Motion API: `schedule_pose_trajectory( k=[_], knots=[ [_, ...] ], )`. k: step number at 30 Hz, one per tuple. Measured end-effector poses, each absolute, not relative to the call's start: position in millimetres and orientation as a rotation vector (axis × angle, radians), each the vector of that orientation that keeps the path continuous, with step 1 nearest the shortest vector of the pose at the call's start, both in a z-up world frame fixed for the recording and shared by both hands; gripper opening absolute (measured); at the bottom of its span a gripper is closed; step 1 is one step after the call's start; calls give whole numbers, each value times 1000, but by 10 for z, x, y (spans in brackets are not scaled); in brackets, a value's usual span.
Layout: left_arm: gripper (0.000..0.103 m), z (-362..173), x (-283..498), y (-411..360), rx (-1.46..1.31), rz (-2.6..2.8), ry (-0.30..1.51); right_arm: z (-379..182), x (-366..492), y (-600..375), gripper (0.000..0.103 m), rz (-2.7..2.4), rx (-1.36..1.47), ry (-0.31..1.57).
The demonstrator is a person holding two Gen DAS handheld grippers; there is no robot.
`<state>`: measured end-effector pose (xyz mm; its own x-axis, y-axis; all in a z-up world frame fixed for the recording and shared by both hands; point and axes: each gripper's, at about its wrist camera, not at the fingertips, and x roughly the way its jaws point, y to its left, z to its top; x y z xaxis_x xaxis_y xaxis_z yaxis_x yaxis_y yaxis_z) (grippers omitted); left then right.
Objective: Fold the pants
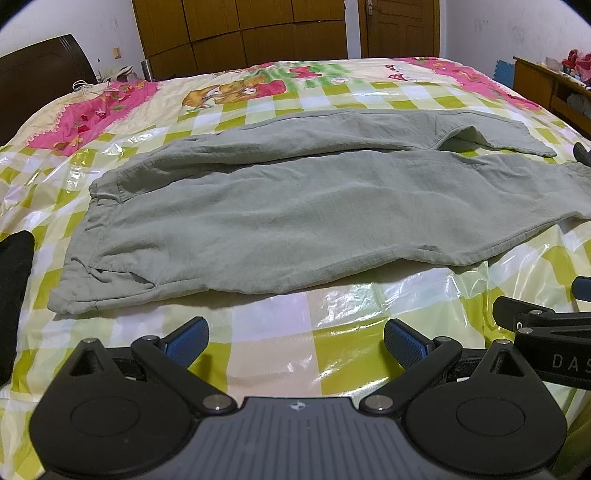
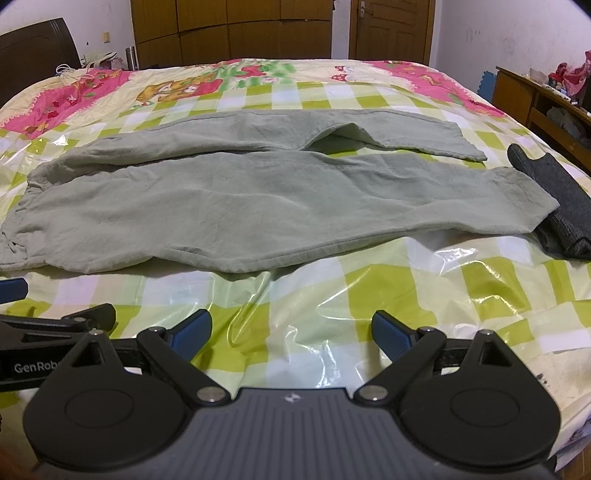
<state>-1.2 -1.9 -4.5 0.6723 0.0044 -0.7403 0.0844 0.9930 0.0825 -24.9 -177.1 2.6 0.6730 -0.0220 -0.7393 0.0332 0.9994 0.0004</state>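
The pale green pants (image 1: 295,206) lie spread flat across the bed (image 1: 273,354), waistband to the left, both legs running right. The left hand-held gripper (image 1: 295,341) and the right hand-held gripper (image 2: 291,332) hover side by side just short of the near edge, both wide apart and holding nothing. A dark cloth (image 2: 554,199) touches the near leg's hem.

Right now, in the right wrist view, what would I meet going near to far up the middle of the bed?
Right gripper, open → clear plastic sheet → near pant leg → far pant leg → checked bedspread → wardrobe.
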Motion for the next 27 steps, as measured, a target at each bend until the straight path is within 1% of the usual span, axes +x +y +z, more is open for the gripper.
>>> schedule_pose_trajectory(
  k=[27],
  knots=[
    [103, -36, -16, -23, 114, -43, 832, 12, -235, -1769, 93, -27, 19, 835]
  ],
)
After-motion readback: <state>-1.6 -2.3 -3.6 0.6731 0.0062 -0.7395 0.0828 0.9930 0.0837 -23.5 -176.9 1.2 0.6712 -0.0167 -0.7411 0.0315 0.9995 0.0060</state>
